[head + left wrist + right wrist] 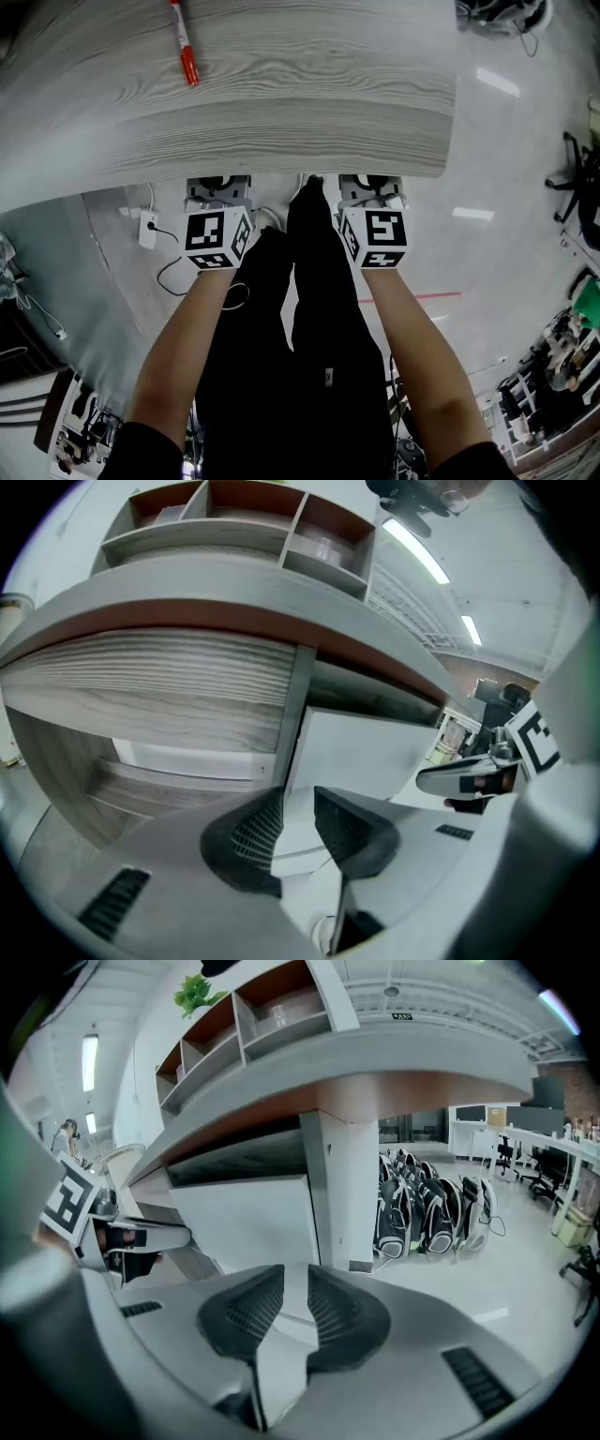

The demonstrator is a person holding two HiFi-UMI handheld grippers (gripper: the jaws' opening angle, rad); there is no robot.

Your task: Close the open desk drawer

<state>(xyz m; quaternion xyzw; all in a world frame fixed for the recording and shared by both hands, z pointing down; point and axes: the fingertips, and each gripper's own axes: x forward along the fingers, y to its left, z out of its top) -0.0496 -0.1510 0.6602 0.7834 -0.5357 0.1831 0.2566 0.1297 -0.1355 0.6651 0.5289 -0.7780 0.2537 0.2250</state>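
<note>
Both pairs of jaws stood slightly apart, on the left gripper (298, 801) and the right gripper (296, 1274), with nothing between them. Under the desk (281, 112), the white drawer front (366, 752) lay ahead, running crosswise between the two grippers. The left one seemed to face it more squarely.

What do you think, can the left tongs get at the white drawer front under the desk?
Probably yes. The left tongs are open and empty, aimed at the white drawer front just under the desk edge, and nothing I can see stands between them.
</note>
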